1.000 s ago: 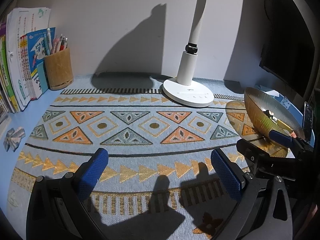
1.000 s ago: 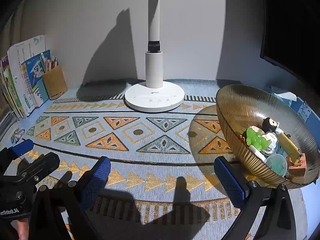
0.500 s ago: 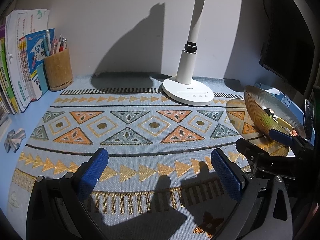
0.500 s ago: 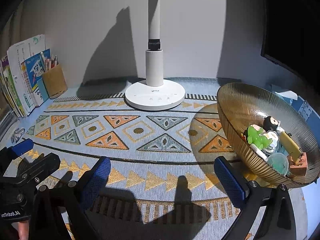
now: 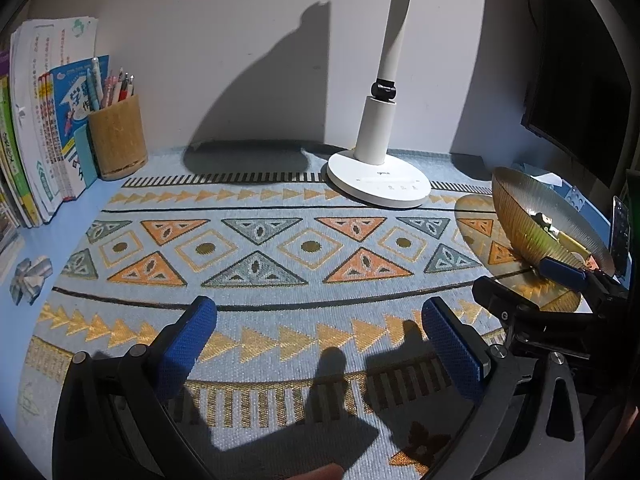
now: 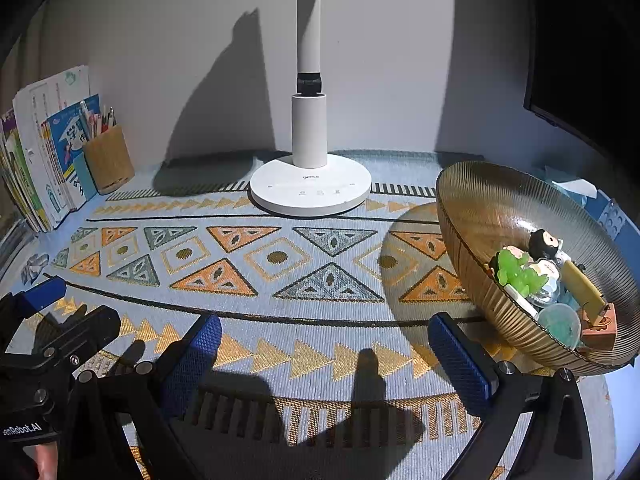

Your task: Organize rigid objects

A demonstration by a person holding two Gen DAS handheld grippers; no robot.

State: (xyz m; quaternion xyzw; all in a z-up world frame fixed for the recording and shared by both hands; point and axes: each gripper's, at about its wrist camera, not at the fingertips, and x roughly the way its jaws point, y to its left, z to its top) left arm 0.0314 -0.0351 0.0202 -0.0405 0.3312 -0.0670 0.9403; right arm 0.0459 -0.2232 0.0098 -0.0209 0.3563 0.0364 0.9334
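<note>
Both the left gripper (image 5: 320,344) and the right gripper (image 6: 324,350) hover spread wide and empty over the patterned mat (image 6: 280,280). The small toys (image 6: 548,280) lie gathered in the amber bowl (image 6: 472,216) at right, seemingly already sorted, though its far contents are unclear.

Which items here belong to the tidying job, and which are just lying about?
Job: amber glass bowl; green toy, black-haired figurine, brown block inside it.
Lying about: desk lamp, wooden pen holder, books, patterned mat.
</note>
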